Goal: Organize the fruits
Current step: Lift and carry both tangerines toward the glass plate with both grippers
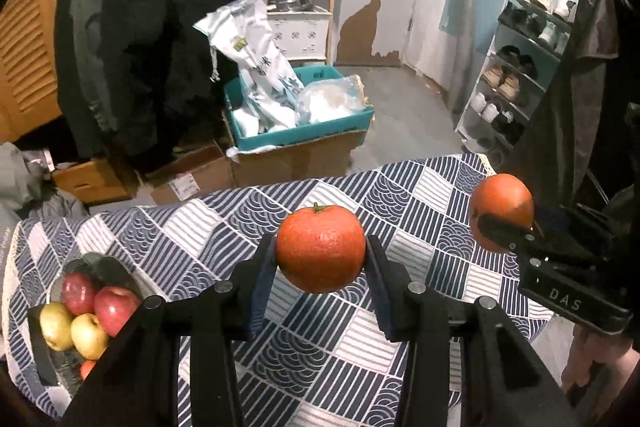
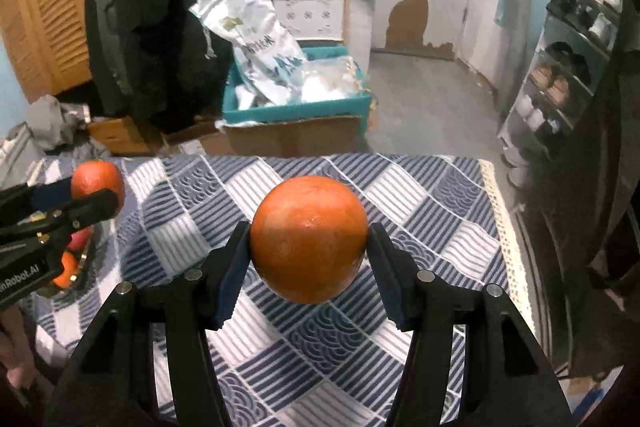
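Left wrist: 2 oranges aloft, left gripper (image 1: 320, 253) & right gripper (image 1: 505, 227) fingers each clamping 1.

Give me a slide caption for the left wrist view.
Left gripper holds an orange above the patterned tablecloth; right gripper holds another.

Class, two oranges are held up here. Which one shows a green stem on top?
The orange in the left gripper; the right gripper's orange shows none.
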Demonstrator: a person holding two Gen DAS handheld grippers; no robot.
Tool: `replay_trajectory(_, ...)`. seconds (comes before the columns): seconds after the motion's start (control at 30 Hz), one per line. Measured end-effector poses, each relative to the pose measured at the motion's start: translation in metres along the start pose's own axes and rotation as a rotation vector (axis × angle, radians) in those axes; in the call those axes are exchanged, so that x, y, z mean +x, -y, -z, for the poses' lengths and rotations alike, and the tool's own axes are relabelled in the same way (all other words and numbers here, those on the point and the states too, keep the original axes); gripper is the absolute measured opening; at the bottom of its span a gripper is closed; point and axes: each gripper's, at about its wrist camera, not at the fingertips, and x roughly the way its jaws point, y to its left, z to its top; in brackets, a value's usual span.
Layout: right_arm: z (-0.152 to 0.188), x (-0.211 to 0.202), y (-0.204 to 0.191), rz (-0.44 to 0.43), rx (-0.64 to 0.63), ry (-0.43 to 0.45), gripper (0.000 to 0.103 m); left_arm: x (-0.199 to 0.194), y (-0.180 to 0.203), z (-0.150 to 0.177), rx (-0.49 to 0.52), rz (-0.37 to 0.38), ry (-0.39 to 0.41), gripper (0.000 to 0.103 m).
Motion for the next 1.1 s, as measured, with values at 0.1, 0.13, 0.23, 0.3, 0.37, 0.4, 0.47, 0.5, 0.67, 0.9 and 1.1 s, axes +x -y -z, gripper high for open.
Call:
replay_trajectory(0.1,-0.003,-0.001,-0.013,-0.015,-0.018,0.004,0.058,-0.009,-0.012,0.003,-0.013,-0.010,0.006,0.044)
replay_trajectory(0.13,-0.004,-0.001,-0.017,-0.019,-0.025,0.005,0.058,-0.012,-0.015,0.003,-0.017,-0.017,0.009,0.044)
replay_trajectory(0.23,-0.007,-0.001,-0.033,-0.039,-0.047,0.008,0.058,-0.022,-0.030,0.006,-0.034,-0.035,0.020,0.044)
replay_trajectory(0.3,-0.009,-0.002,-0.045,-0.052,-0.064,0.011,0.058,-0.028,-0.039,0.008,-0.049,-0.043,0.026,0.044)
replay_trajectory(0.37,-0.010,-0.002,-0.056,-0.069,-0.080,0.012,0.058,-0.032,-0.048,0.009,-0.062,-0.052,0.028,0.044)
replay_trajectory(0.4,-0.011,-0.002,-0.061,-0.076,-0.086,0.011,0.058,-0.034,-0.053,0.010,-0.069,-0.057,0.029,0.044)
replay_trajectory(0.47,-0.011,-0.001,-0.072,-0.092,-0.100,0.009,0.058,-0.038,-0.063,0.013,-0.083,-0.070,0.032,0.044)
replay_trajectory(0.5,-0.011,0.000,-0.079,-0.101,-0.110,0.007,0.058,-0.040,-0.068,0.015,-0.089,-0.074,0.033,0.044)
replay_trajectory(0.67,-0.014,0.004,-0.108,-0.144,-0.143,0.002,0.058,-0.050,-0.093,0.023,-0.119,-0.107,0.037,0.044)
replay_trajectory(0.9,-0.012,0.010,-0.151,-0.198,-0.193,-0.008,0.058,-0.065,-0.126,0.039,-0.159,-0.154,0.036,0.044)
replay_trajectory(1.1,-0.010,0.017,-0.185,-0.247,-0.231,-0.023,0.058,-0.072,-0.158,0.054,-0.203,-0.195,0.021,0.044)
